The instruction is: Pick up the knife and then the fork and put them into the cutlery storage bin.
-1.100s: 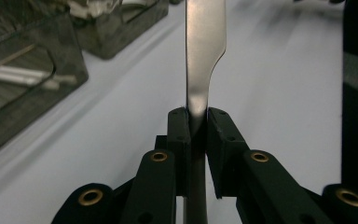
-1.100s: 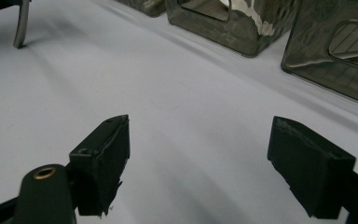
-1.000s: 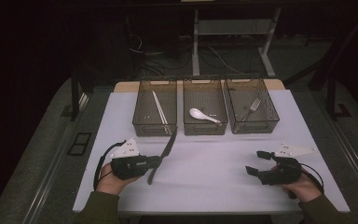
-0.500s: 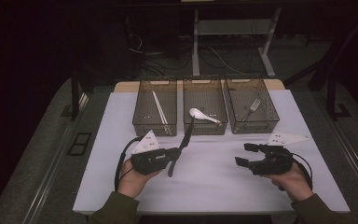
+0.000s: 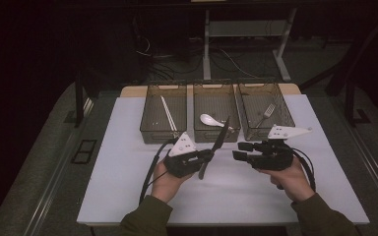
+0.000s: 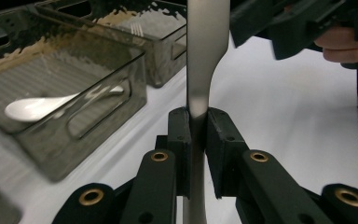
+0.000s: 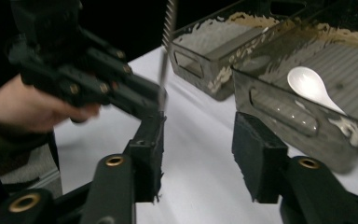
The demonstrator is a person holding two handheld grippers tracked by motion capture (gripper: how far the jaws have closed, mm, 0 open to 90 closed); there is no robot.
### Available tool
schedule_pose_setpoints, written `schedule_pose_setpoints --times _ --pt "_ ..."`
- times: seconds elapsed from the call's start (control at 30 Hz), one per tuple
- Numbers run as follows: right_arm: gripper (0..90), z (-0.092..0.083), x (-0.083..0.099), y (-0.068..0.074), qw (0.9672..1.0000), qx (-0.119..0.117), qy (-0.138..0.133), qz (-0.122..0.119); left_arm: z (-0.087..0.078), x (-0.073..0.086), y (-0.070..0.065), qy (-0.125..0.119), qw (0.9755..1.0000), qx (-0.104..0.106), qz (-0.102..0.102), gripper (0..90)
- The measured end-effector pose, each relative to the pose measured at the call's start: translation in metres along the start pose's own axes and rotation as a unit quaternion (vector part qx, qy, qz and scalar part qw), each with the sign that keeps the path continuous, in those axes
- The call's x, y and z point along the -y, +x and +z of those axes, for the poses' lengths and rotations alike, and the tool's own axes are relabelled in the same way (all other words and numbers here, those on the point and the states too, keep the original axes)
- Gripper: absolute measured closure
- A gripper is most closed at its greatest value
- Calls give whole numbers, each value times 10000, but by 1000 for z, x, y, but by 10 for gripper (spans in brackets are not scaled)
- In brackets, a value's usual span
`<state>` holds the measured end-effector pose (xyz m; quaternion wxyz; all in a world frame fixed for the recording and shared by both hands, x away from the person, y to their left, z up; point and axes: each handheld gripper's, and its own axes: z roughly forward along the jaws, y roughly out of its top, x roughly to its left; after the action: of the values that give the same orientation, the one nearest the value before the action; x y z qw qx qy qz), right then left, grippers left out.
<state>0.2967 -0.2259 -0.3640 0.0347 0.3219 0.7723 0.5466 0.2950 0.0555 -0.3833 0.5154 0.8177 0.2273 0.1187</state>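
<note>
On the white table [image 5: 128, 196], three clear bins stand in a row at the far edge. The left bin [image 5: 150, 123] holds chopsticks [image 5: 168, 112], the middle bin [image 5: 197, 129] a white spoon [image 5: 210, 120], and the right bin [image 5: 285, 118] a fork [image 5: 266, 113]. At about seven o'clock from the middle bin, the left gripper [image 5: 207, 155] is clamped on a table knife [image 5: 215, 146], its pads pressed tight on the handle where it narrows toward the blade, as the left gripper view shows [image 6: 196, 100]. The knife stands tilted in the air, its tip toward one o'clock and its butt hanging below the jaws. To the right, at three o'clock from the knife and near it, the right gripper [image 5: 241, 151] points across at it; its jaws have just been closing, yet nothing sits between them, and the right gripper view [image 7: 200, 154] shows the gap bare with the knife edge just beyond the left pad. This looks like a hand-over or a re-grip in mid-air, with the sorting into a bin not yet done. The next move probably calls for the right gripper to line its jaws around the free part of the knife and squeeze before the left lets go, or the knife may tip and drop.
</note>
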Motion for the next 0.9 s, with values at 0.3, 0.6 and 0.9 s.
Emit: schedule_pose_setpoints --times 0.3,0.6,0.9 --pt "652 14 -12 -2 9996 -146 -153 173 19 -5 -11 -136 9999 -67 59 798" --pt "861 25 -15 -3 9992 -275 -164 237 19 -5 -14 -250 9995 -137 111 798" --pt "883 25 -15 -1 9999 -63 -111 54 17 -1 -10 -365 9992 -152 103 699"
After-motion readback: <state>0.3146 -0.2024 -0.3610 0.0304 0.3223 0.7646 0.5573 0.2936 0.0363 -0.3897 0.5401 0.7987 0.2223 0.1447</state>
